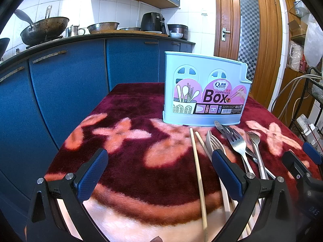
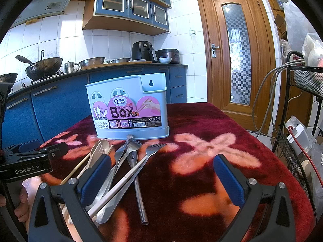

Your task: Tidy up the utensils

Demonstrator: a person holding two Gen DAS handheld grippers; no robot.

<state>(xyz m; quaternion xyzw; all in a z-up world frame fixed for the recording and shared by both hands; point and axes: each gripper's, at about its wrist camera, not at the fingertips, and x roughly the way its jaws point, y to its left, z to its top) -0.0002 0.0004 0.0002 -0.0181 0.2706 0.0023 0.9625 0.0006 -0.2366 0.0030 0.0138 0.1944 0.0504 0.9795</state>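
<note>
I see a maroon floral blanket [image 2: 201,121] on the table, blue kitchen cabinets [image 1: 66,84] behind. Pale blue chopsticks box [image 2: 129,111] upright; forks [image 2: 139,159], spoon [image 2: 99,149], chopsticks [image 1: 198,173] heaped just before it. My left gripper [image 1: 159,171] and right gripper [image 2: 161,177] both spread, empty.

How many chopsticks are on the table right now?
2. One long chopstick lies at the left edge of the utensil pile; the second chopstick lies just right of it, partly covered. More may be hidden under the pile.
</note>
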